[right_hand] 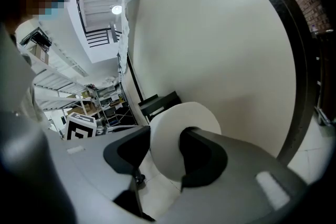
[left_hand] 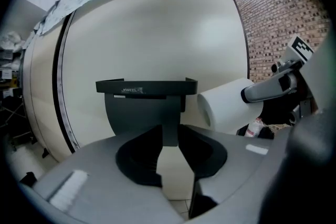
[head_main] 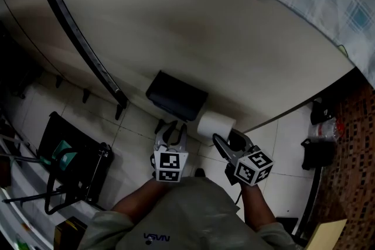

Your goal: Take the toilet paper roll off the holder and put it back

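Mid-task: roll sits off the holder, at its 4 o'clock, clamped in the wide right gripper. Left gripper narrow, empty. Next, likely: rehang roll.

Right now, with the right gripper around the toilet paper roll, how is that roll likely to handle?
Probably light: the right gripper carries the toilet paper roll clear of the holder with one pinch. Likely soft, so the wound paper may dent under the jaws. Being round, it would probably roll if set on its side.
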